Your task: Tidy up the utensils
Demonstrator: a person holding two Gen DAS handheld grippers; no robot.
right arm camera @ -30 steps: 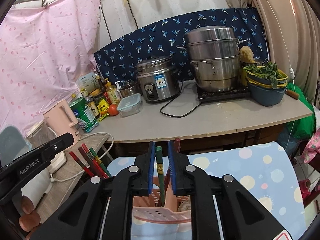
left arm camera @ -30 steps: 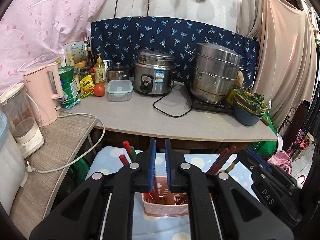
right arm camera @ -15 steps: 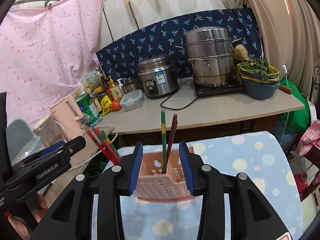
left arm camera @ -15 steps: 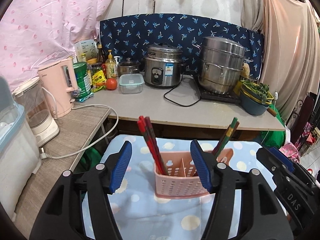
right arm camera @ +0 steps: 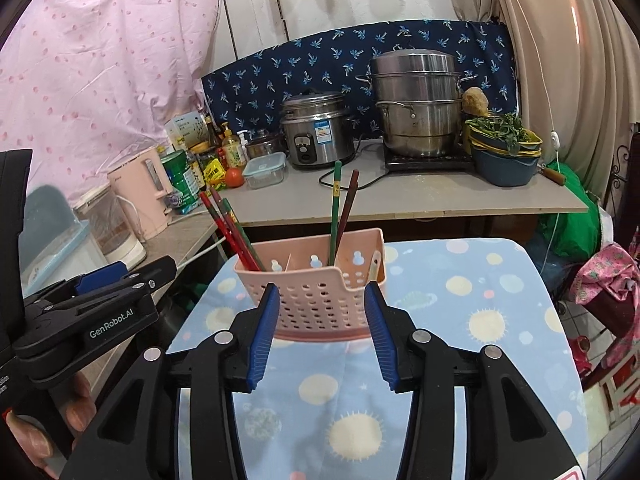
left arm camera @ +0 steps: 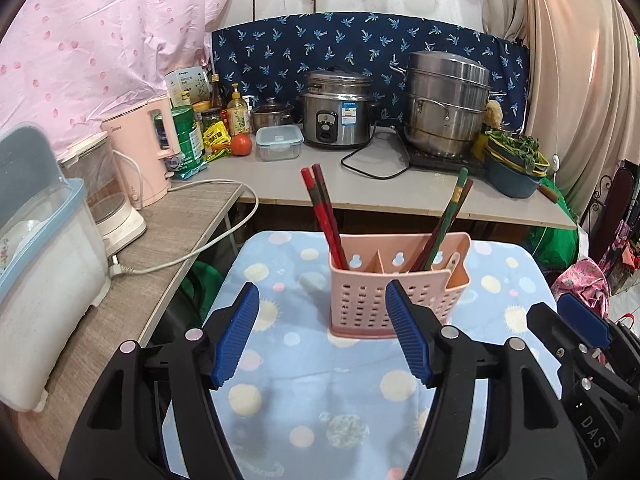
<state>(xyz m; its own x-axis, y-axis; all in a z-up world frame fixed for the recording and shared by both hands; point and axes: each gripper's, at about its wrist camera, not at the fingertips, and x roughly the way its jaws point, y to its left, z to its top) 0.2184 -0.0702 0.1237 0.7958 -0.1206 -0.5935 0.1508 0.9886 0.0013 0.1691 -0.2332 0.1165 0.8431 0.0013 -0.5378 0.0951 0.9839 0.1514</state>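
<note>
A perforated pink plastic utensil caddy [left arm camera: 394, 288] stands on the blue planet-print cloth [left arm camera: 320, 400]. Red chopsticks [left arm camera: 324, 216] lean up-left from its left compartment; the green and brown chopsticks [left arm camera: 448, 220] lean up-right. Left gripper [left arm camera: 322, 336] and right gripper [right arm camera: 320, 332] are both empty, ribbed blue jaws opening

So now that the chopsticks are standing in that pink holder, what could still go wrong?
The chopsticks lean outward: red pair left, green and brown pair right. A bump could spill them. The light pink holder sits on soft cloth and might tip. Both grippers, left and right, are opening nearby and could clip it.
</note>
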